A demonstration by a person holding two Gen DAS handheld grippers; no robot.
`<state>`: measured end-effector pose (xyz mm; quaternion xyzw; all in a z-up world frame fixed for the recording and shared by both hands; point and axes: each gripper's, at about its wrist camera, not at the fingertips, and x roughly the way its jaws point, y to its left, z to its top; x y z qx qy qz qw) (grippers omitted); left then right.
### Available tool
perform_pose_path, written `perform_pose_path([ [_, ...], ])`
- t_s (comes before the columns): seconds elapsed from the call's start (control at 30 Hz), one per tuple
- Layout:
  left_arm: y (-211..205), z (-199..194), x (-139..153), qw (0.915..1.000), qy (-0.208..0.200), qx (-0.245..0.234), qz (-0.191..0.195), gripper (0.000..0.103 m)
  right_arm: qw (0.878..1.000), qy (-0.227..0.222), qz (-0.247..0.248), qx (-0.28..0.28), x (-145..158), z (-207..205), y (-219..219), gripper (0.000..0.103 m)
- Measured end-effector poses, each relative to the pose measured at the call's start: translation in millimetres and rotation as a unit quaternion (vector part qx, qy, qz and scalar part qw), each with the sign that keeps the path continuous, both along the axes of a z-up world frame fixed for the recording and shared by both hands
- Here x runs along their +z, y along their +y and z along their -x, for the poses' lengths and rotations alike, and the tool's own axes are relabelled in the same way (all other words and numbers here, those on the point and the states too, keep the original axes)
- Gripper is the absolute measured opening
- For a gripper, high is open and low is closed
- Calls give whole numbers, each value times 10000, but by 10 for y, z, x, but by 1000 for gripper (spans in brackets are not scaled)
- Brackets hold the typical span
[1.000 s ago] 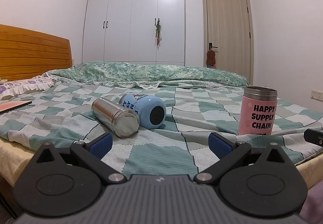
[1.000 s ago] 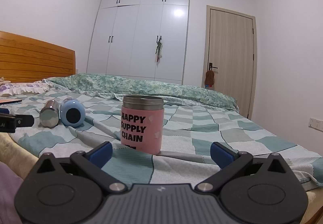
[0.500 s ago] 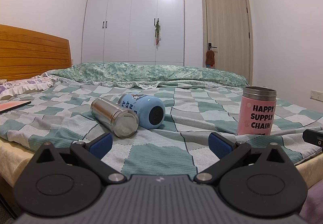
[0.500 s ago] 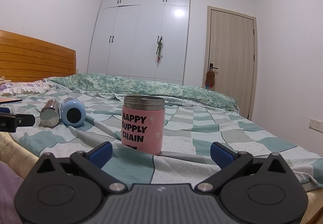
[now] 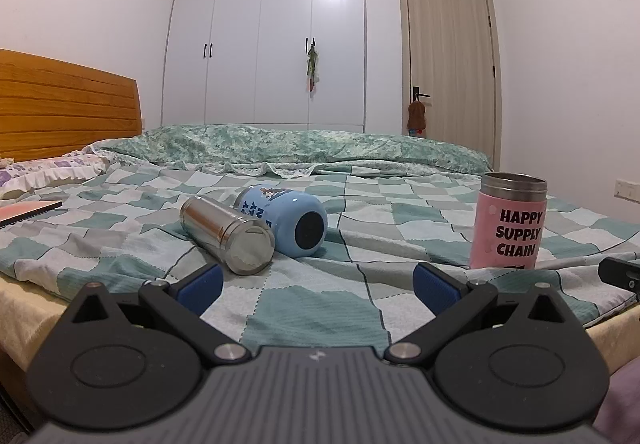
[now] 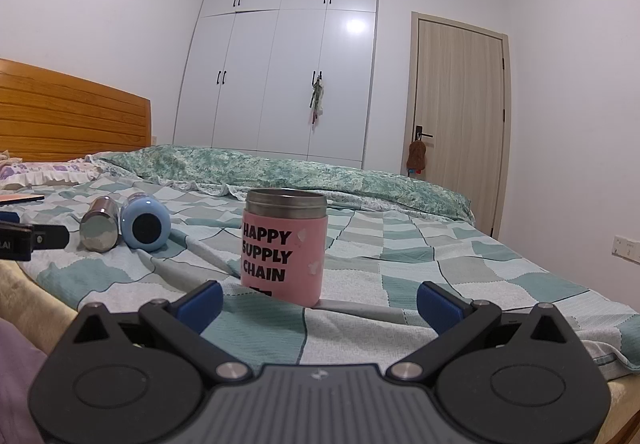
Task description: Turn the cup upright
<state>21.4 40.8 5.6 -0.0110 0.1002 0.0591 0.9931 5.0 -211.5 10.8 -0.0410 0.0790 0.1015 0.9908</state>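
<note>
Two cups lie on their sides on the bed (image 5: 320, 308), touching along their length: a steel cup (image 5: 224, 234) and a blue cup (image 5: 286, 220), both with their bases turned toward the cameras. A pink cup (image 5: 510, 222) already stands upright, well apart from them.

Both fallen cups look like rigid insulated metal, probably light if empty. The steel one is smooth and likely slippery; the blue one's coating should give better hold. Either would roll on the soft cover, so I would grip across the body near the middle.

The left claw (image 5: 318, 280) is released and empty; the steel cup sits near it at 11 o'clock, the blue one at 12. The right claw (image 6: 318, 298) is also released, the pink cup at 12 and the fallen pair far off at 10.
</note>
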Motion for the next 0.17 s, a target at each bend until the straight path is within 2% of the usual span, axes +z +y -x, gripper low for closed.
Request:
perform_pose_path([
  [0.17, 5, 15, 9, 10000, -44, -62, -8, 103, 10000, 1, -1, 0, 0, 0, 3, 103],
])
